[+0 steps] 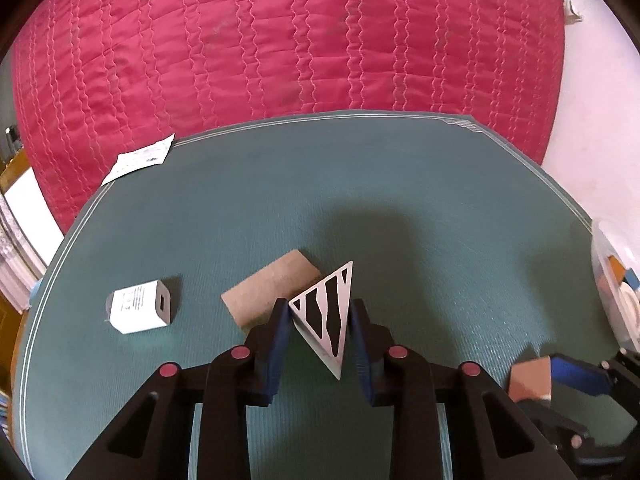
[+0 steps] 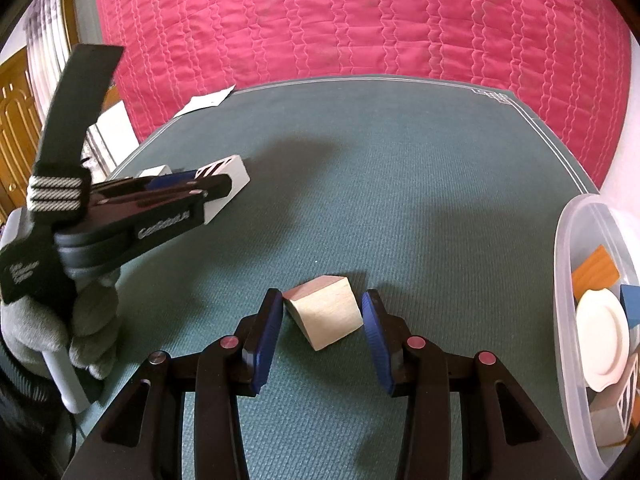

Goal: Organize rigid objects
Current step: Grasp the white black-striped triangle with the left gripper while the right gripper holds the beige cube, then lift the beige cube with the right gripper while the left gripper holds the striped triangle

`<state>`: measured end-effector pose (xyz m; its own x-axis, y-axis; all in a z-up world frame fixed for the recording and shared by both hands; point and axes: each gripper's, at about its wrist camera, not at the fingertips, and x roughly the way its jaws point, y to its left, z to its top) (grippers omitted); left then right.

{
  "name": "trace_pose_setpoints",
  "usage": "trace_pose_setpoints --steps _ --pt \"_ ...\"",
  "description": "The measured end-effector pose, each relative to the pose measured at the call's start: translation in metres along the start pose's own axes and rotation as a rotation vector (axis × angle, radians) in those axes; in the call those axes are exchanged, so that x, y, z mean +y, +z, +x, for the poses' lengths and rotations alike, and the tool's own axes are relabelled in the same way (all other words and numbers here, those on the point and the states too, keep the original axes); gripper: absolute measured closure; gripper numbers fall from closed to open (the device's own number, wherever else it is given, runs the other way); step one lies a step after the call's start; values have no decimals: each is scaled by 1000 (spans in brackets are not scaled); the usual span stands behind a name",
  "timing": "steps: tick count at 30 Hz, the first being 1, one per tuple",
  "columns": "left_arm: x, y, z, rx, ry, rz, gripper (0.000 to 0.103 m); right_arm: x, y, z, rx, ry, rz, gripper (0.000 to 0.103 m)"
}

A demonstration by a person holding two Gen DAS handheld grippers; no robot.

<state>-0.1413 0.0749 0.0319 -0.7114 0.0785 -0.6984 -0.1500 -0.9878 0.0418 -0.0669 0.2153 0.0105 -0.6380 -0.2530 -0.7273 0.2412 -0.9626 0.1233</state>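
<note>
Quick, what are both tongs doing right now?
Left tongs: shut on the triangular block.
Right tongs: open around the wooden cube, touching on one side, not gripping.

Clear bin [image 2: 568,280] cropped at right edge

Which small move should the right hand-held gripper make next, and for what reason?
Probably it should close. The right hand-held gripper is open, with its blue pads on either side of the pale wooden block on the green mat, one pad near a corner, the other apart. The clear plastic bin with sorted pieces waits at the right.
</note>
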Motion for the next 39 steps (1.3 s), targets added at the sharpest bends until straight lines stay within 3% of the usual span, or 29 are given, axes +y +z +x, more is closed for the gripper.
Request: trace_pose_setpoints --steps 11,28,39 --pt "-8 -22 -24 0 -43 28 71 -1 -1 0 -1 2 3 61" --pt "-14 -23 -11 51 -28 38 70 -2 -2 1 1 -3 -3 60" --pt "-14 -28 -26 -1 -18 47 71 -1 -7 -3 1 -4 -13 61"
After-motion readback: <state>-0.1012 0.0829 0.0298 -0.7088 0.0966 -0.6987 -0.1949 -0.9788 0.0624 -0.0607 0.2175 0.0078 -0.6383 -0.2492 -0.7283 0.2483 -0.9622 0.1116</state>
